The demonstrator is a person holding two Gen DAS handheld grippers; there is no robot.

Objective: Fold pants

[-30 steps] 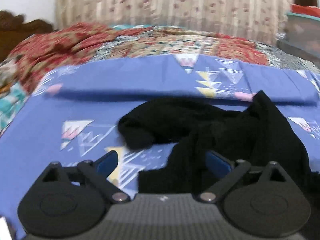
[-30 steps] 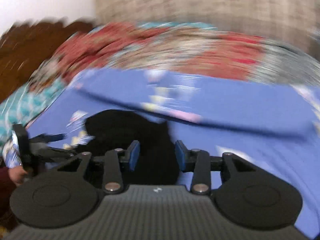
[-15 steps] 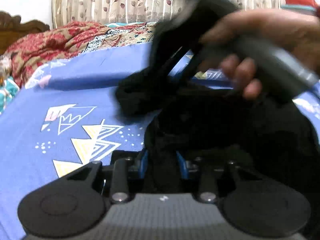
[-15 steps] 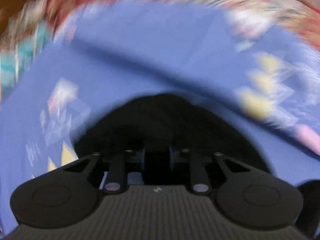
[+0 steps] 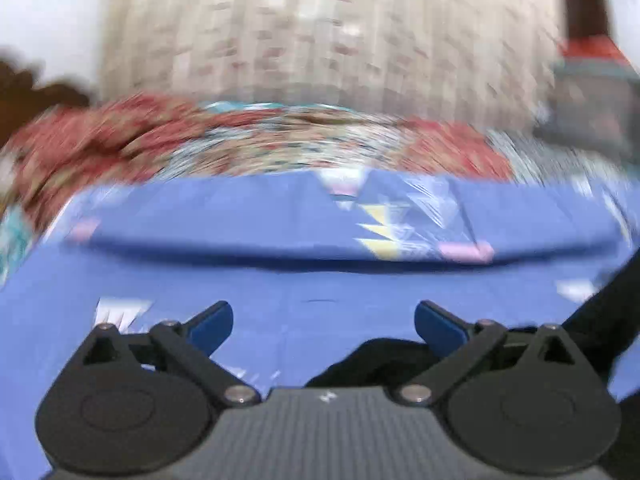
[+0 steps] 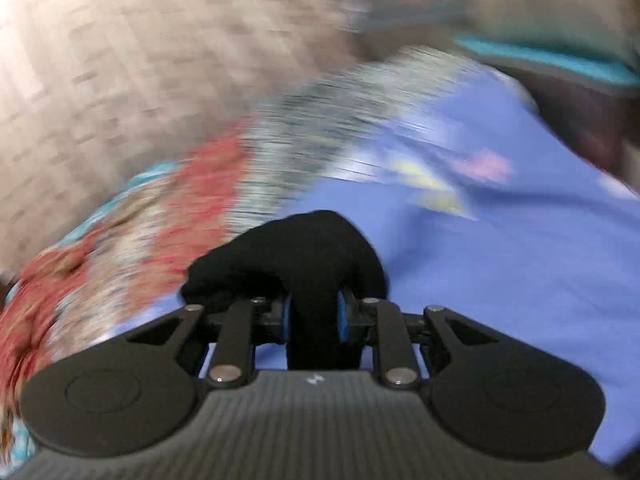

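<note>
The black pants [image 6: 296,248] are bunched in my right gripper [image 6: 314,316], which is shut on a fold of the fabric and holds it above the blue patterned bedsheet [image 6: 500,280]. In the left wrist view my left gripper [image 5: 323,320] is open and empty, its blue pads wide apart above the sheet [image 5: 280,280]. Part of the black pants [image 5: 384,364] shows low between its fingers and stretches up toward the right edge [image 5: 608,312]. Both views are motion-blurred.
A red and white patchwork quilt [image 5: 260,140] lies across the back of the bed, with a flowered curtain [image 5: 320,28] behind it. A dark wooden headboard [image 5: 36,92] is at the far left. A teal-lidded box [image 5: 592,80] stands at the right.
My left gripper has let go of the pants and opened wide. My right gripper, shut on the pants, has lifted and swung to the right with the fabric.
</note>
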